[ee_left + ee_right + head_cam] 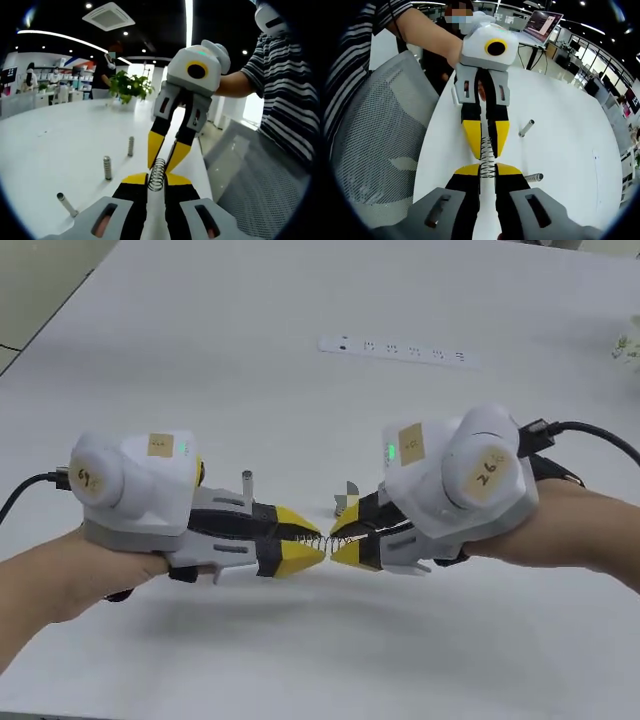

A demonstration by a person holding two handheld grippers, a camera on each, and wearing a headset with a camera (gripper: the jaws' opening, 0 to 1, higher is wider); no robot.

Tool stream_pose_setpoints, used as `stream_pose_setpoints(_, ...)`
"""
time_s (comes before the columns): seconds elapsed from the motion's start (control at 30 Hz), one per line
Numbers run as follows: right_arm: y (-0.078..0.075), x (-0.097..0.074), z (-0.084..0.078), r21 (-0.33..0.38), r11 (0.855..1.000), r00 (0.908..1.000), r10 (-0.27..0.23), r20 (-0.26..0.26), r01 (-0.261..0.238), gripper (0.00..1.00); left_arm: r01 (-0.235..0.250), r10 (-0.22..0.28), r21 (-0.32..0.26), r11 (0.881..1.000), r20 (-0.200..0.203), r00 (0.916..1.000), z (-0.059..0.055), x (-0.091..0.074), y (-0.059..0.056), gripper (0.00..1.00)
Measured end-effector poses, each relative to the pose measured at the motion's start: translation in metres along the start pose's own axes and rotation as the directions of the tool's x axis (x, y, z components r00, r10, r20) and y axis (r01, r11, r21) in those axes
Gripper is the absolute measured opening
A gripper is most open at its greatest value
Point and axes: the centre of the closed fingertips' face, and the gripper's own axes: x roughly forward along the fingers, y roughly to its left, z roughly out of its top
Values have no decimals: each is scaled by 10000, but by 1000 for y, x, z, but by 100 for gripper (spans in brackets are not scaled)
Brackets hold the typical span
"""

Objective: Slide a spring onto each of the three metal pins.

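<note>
We held the left hand-held gripper (316, 543) and the right hand-held gripper (338, 540) tip to tip just above the white counter (300, 390). The spring (488, 154) stretched between them. Each pair of yellow jaws was pinched onto one end of it, so the spring bridged the small gap between the tips. In the left gripper view three metal pins stood on the counter off to one side, well clear of the jaws. The farthest pin (130, 146) and the middle pin (107, 167) looked ribbed (perhaps already sleeved, though too small to be sure). The nearest pin (66, 204) looked smooth and leaned in that view. In the head view the jaws of the right hand-held gripper partly hid a grey piece (346, 498) behind them, and we could not tell what it was. A power strip (400, 348) lay well apart at the far side. A mesh chair (375, 150) sat beside the counter edge, and a potted plant (129, 86) stood beyond its far end.
</note>
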Motion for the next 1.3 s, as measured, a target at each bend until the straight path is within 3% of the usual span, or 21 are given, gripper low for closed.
stream_pose_setpoints(0.4, 2, 0, -2, 54, 10000, 10000, 32, 34, -33, 7, 375, -375, -85, 9993, 14, 9993, -1, 3, -2, 3)
stream_pose_setpoints(0.87, 13, 4, -8, 369, 9990, 9997, 250, 34, -251, 8, 1086, -1087, -56, 9941, -385, 9933, -10, 6, -12, 2)
stream_pose_setpoints(1.3, 25, -3, -16, 1002, 9947, 9989, 179, 444, -222, 9, 1781, -1750, 592, 9822, -543, 9831, -8, 5, -26, 2)
